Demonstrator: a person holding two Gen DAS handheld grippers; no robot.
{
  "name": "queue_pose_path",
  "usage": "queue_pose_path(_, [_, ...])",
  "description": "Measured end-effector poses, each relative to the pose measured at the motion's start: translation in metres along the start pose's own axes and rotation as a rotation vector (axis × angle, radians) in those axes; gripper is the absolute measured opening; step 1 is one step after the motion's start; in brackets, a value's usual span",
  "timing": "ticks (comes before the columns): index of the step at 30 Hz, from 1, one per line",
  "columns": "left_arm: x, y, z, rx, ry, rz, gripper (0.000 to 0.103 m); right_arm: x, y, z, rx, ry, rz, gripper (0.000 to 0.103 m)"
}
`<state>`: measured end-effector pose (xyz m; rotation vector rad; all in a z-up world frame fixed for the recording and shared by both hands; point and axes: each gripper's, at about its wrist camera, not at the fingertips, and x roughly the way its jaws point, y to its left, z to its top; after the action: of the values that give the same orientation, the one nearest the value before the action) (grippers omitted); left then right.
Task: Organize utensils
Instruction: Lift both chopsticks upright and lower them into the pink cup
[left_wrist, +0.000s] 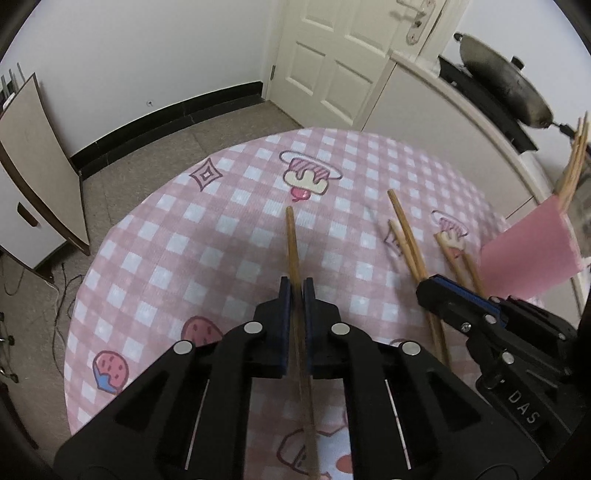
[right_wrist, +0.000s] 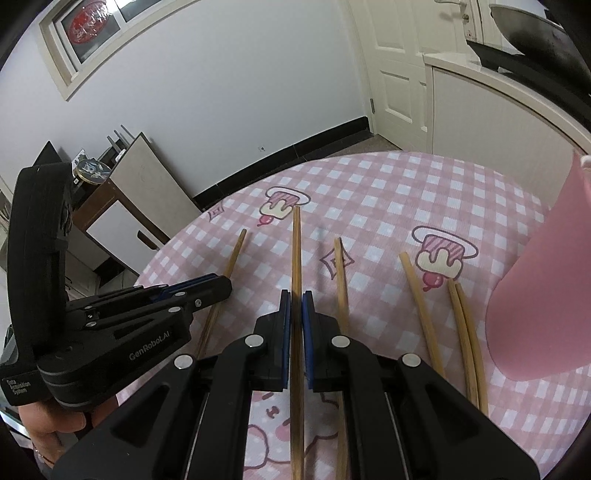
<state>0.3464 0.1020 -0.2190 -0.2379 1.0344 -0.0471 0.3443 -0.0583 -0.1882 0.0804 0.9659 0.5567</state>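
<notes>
Two grippers each clamp one chopstick: the left gripper holds a chopstick, the right gripper another chopstick, both above the checked tablecloth. Such thin sticks may pivot or slip out on the way to the pink holder, or knock the loose chopsticks lying near it.

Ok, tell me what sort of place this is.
Most likely a home kitchen or dining corner: a round table under a pink checked cloth strewn with chopsticks, a wok on a white counter, and a panelled door behind.
</notes>
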Motion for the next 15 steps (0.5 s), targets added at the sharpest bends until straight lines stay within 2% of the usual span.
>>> queue_pose_path(5, [-0.037, -0.010, 0.001, 0.008, -0.067, -0.052, 0.006, -0.030, 0.007, 0.001, -0.012, -0.049, 0.009, 0.005])
queue_pose_path(15, [-0.135, -0.056, -0.002, 0.069, -0.252, -0.158, 0.006, -0.121, 0.011, -0.002, -0.033, -0.194, -0.005, 0.005])
